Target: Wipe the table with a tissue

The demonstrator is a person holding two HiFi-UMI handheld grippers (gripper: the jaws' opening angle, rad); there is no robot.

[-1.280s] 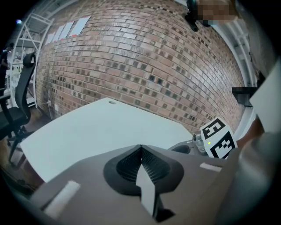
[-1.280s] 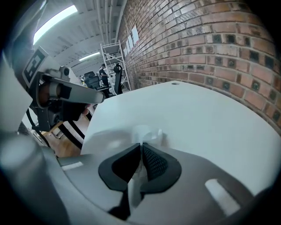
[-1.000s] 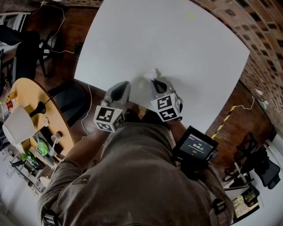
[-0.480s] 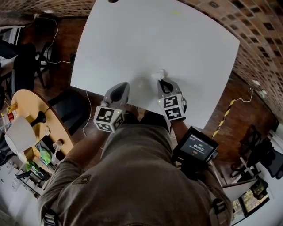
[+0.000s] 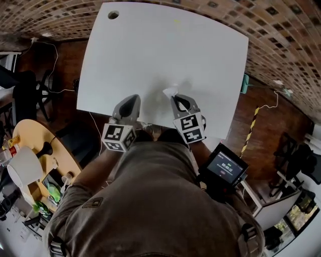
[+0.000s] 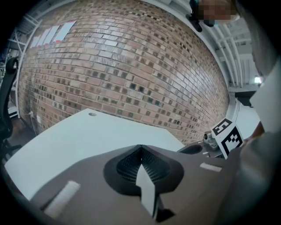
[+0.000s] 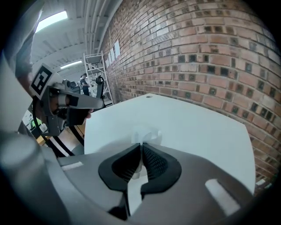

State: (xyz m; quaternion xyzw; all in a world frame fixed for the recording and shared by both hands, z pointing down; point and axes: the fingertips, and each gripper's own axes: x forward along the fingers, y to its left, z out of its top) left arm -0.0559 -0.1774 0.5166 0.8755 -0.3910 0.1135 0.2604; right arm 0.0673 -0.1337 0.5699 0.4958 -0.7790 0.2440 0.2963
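Note:
A white square table [image 5: 150, 55] fills the upper head view. My right gripper [image 5: 175, 97] is shut on a crumpled white tissue [image 5: 170, 90] near the table's front edge. In the right gripper view the tissue [image 7: 145, 134] sticks out past the closed jaws over the tabletop [image 7: 197, 127]. My left gripper [image 5: 131, 101] hangs at the front edge to the left, shut with nothing in it; its tips [image 6: 140, 149] meet above the tabletop [image 6: 79, 136]. Whether the tissue touches the surface I cannot tell.
A round hole [image 5: 113, 15] sits at the table's far left corner. A brick wall [image 6: 131, 79] stands behind the table. A round wooden table [image 5: 35, 150] with small items and a lamp is at the left. Chairs and cables lie on the floor around.
The head view has tilted, so the table now shows its far edge and corner hole. My right gripper with the tissue has shifted slightly left along the front edge. The left gripper holds its place.

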